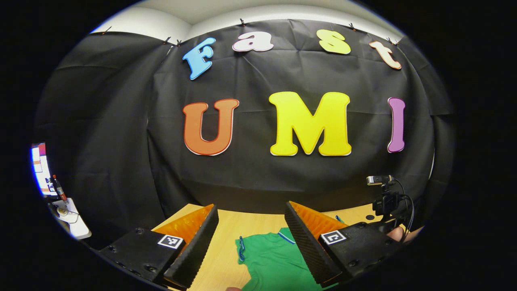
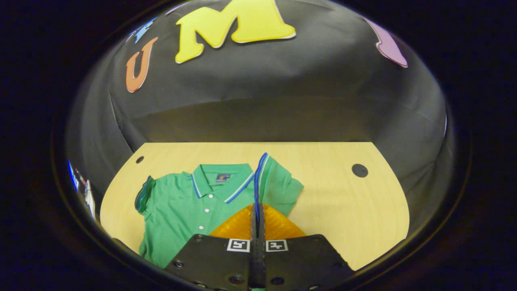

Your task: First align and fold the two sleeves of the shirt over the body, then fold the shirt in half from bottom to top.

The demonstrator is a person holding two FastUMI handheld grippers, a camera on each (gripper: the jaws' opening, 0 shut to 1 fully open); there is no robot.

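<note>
Shirt (image 2: 181, 206), a green polo with striped collar and cuffs, lay front-up on the wooden worktop (image 2: 343, 202), its collar toward the booth's black wall and its body running back toward the camera in the right gripper view. One sleeve (image 2: 143, 194) was spread out at the left of that view. The other sleeve (image 2: 278, 184) was gathered up, its striped cuff edge rising in a thin vertical line straight into the right gripper (image 2: 257, 218), whose jaws were pressed together on the fabric with no gap showing between them. Holding the cuff by its edge looked like the sensible grip for the first fold, since it lets the sleeve be carried across the body with the hem kept straight.

In the left gripper view the left gripper (image 1: 250, 234) hung above the near part of the shirt with its jaws spread wide and nothing between them; a green panel and a blue-striped cuff lay on the worktop below. It seemed to be waiting, positioned to take the other sleeve or to steady the cloth.

Farther out in that view, a small camera on a stand (image 1: 381, 194) stood at the worktop's far right edge, and a lit screen (image 1: 40, 169) sat off to the left beyond the cloth wall.
</note>
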